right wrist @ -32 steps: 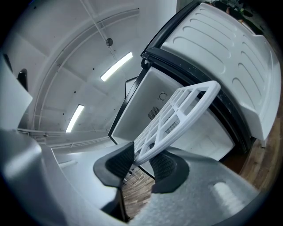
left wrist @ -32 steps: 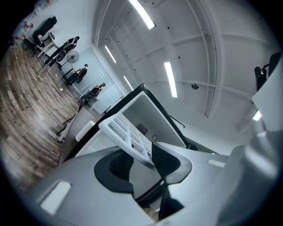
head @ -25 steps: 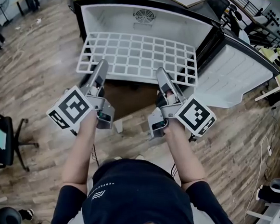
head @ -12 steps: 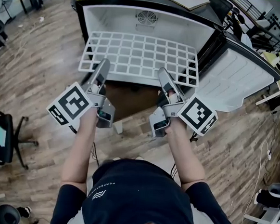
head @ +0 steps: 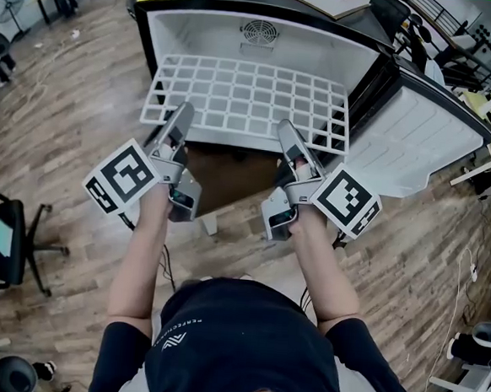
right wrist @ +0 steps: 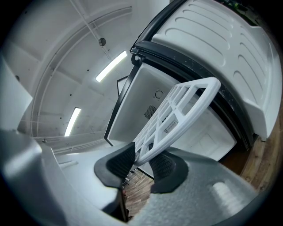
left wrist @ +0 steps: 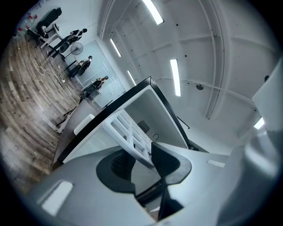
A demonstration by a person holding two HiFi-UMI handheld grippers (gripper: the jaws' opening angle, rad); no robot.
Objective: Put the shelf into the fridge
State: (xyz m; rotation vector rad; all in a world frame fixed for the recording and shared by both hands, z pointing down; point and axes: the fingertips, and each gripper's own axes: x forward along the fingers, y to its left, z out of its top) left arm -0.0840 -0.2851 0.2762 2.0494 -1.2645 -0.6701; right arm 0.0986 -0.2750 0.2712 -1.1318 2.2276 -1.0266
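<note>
The white grid shelf (head: 249,98) lies level, its far part inside the open fridge (head: 199,31) and its near edge towards me. My left gripper (head: 182,114) is shut on that near edge at the left. In the left gripper view, the shelf's rim (left wrist: 128,132) runs between the left gripper's (left wrist: 142,160) dark pads. My right gripper (head: 284,131) grips the same edge further right. Its jaws have just been closing, and the shelf's rim (right wrist: 181,106) sits between the pads of the right gripper (right wrist: 141,161). Both grippers point level at the fridge.
The fridge door (head: 411,132) stands open to the right, close beside my right gripper. A round fan grille (head: 260,31) sits on the fridge's back wall. An office chair (head: 0,248) stands on the wooden floor at the left. Desks and chairs (head: 485,49) crowd the far right.
</note>
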